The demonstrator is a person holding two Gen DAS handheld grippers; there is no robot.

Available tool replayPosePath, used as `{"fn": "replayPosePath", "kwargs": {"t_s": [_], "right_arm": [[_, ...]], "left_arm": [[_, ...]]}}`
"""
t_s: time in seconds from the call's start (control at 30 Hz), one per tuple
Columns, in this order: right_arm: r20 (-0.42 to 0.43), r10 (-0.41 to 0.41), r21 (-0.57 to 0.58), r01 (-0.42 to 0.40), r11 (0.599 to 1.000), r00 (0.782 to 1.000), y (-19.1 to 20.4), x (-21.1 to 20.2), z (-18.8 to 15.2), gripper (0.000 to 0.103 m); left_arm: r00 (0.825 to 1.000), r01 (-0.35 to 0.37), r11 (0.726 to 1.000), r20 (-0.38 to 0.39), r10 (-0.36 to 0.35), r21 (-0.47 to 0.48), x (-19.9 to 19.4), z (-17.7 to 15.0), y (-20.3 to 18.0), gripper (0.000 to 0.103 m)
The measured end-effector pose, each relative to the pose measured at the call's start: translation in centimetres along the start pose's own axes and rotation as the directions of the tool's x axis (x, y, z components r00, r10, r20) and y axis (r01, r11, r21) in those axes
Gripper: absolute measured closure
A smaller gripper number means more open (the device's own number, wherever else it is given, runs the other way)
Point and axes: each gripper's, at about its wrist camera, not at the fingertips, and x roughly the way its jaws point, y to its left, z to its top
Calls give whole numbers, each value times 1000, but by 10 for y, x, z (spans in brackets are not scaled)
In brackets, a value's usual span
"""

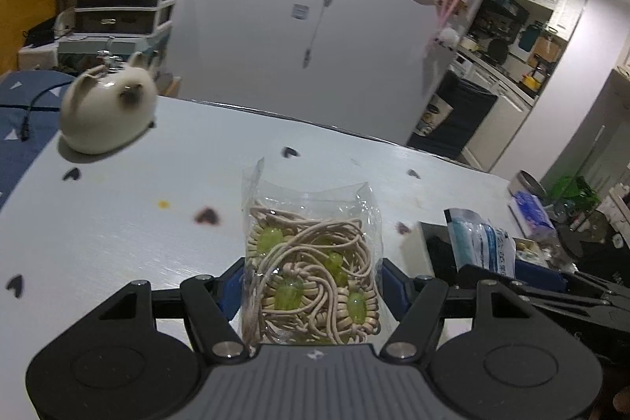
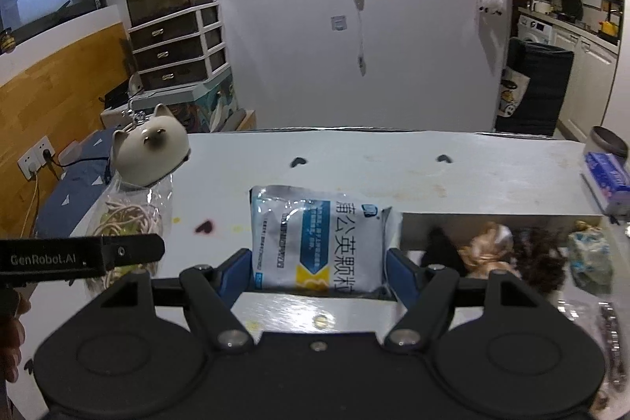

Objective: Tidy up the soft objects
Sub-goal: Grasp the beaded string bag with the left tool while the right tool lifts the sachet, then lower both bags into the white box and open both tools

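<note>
My left gripper (image 1: pixel 313 286) is shut on a clear plastic bag of beige cords with green beads (image 1: pixel 311 262), held above the white table (image 1: pixel 118 243). The bag also shows in the right wrist view (image 2: pixel 130 219), with the left gripper's body (image 2: pixel 78 256) in front of it. My right gripper (image 2: pixel 317 270) is shut on a white and blue sachet pack (image 2: pixel 319 239), held upright above the table beside an open box (image 2: pixel 504 223) holding several soft items. The sachet also shows in the left wrist view (image 1: pixel 480 243).
A cream cat-shaped plush (image 1: pixel 106 113) sits at the table's far left corner, also in the right wrist view (image 2: pixel 149 152). A blue and white tissue pack (image 2: pixel 606 180) and a round tin (image 2: pixel 606 140) lie at the right edge. Small dark heart marks dot the tabletop.
</note>
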Motion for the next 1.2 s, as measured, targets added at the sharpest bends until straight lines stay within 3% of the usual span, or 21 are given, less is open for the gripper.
{"fn": "replayPosePath", "kwargs": {"t_s": [0.33,0.53,0.73,1.0,1.1,1.2], "right_arm": [[-2,-41,31,41,999,999,-71,-33,-12,29],[-29,-66,61,67,996,997,-117,-47,-24,29],[-70,-76,126,85,988,995,-163,-56,-40,29],[-148,31,276,11,961,989,-217,-48,-64,29],[-169,109,325,-49,945,980,-227,-37,-72,29],[-180,215,409,-126,904,960,-239,-21,-78,29]], "left_arm": [[996,77,997,-38,-78,-23,13,-16,-69,35],[980,162,986,-109,-165,-34,35,-34,-116,35],[962,200,978,-178,-207,-61,60,-55,-152,35],[954,147,986,-250,-162,-78,97,-82,-173,35],[952,116,988,-271,-139,-97,106,-86,-171,35],[951,96,989,-284,-124,-110,111,-86,-172,35]]}}
